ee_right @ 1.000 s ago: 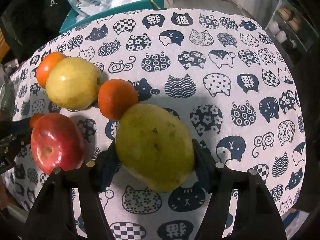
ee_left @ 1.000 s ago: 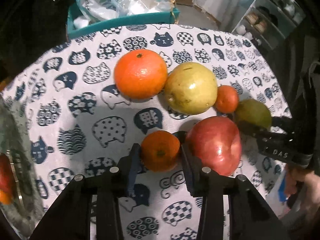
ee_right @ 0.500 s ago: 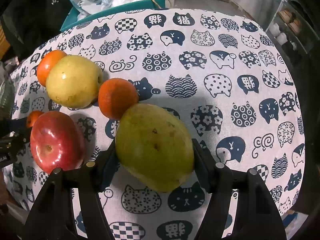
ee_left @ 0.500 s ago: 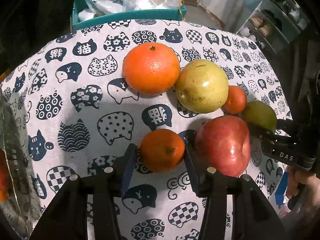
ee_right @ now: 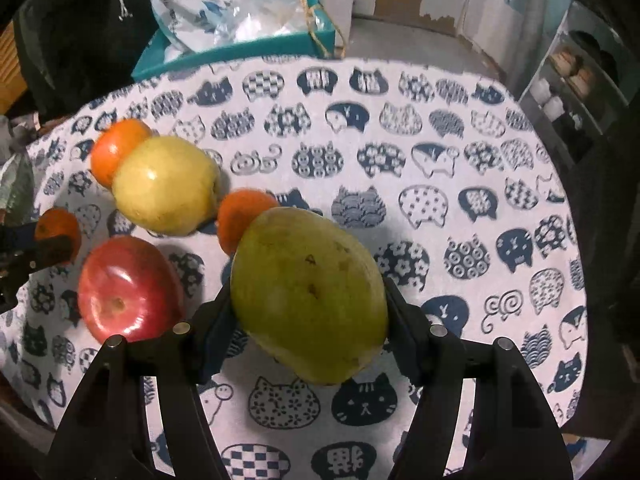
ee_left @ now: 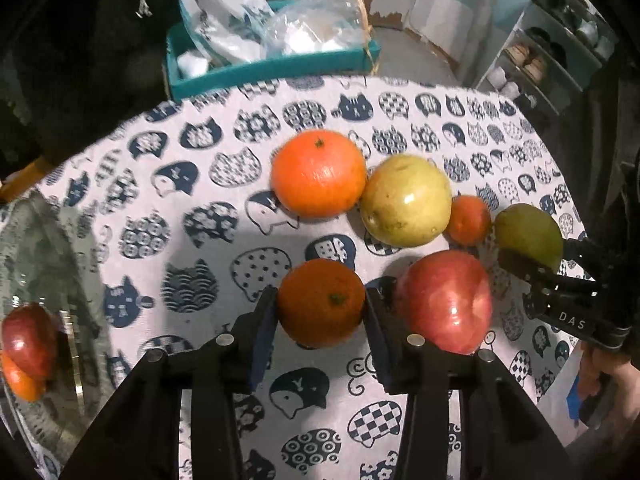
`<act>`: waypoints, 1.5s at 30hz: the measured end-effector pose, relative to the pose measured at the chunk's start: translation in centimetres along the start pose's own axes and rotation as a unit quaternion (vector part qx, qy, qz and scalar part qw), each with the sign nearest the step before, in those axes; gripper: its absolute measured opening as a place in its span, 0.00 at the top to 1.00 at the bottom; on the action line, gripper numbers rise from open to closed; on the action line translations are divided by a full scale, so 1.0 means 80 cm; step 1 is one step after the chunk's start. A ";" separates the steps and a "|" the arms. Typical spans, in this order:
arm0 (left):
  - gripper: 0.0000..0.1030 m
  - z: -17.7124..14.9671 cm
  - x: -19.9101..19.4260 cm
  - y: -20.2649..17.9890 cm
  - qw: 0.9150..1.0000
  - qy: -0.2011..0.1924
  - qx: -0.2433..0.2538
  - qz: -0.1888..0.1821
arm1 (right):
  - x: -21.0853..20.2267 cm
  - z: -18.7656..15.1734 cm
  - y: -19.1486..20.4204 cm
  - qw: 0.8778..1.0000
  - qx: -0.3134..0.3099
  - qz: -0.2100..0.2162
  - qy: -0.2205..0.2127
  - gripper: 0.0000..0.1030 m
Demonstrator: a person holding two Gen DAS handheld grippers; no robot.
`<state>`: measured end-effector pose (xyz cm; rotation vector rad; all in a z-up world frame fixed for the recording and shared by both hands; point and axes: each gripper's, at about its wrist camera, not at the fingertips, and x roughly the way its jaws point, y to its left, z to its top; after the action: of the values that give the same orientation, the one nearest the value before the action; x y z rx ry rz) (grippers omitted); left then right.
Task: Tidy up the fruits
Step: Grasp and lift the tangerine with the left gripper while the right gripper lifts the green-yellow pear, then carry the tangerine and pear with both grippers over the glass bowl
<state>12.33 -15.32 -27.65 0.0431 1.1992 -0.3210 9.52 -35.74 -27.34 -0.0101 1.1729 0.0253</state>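
My left gripper (ee_left: 320,308) is shut on a small orange tangerine (ee_left: 322,302), held just above the cat-print tablecloth (ee_left: 160,200). My right gripper (ee_right: 308,304) is shut on a green mango (ee_right: 308,292), which also shows in the left wrist view (ee_left: 528,234). A red apple (ee_left: 444,300) lies between the two grippers. Behind it sit a big orange (ee_left: 318,172), a yellow-green apple (ee_left: 406,200) and a small tangerine (ee_left: 468,220) in a row. The left gripper shows at the left edge of the right wrist view (ee_right: 44,240).
A teal box (ee_left: 272,68) with plastic bags stands past the table's far edge. A glass bowl (ee_left: 36,320) with a red and an orange fruit sits at the left. A shelf (ee_left: 552,52) stands at the back right.
Both grippers have lifted and pulled back a little with their fruits. The view now takes in more of the teal box and the room behind.
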 end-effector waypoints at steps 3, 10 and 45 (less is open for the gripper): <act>0.58 0.001 -0.020 0.003 1.000 -0.015 -0.003 0.006 | -0.018 0.003 0.003 1.000 -0.003 -0.001 -0.017 0.34; 0.58 0.000 -0.071 0.006 0.999 -0.053 -0.007 0.011 | -0.066 0.010 0.016 0.999 -0.007 0.000 -0.053 0.34; 0.58 -0.026 -0.238 0.047 0.985 -0.167 -0.017 0.031 | -0.218 0.049 0.109 0.983 -0.052 0.044 -0.172 0.34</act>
<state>5.29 -7.10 -11.45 -0.0031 0.8676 -0.2413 6.14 -27.20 -9.72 -0.0451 0.8250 0.1608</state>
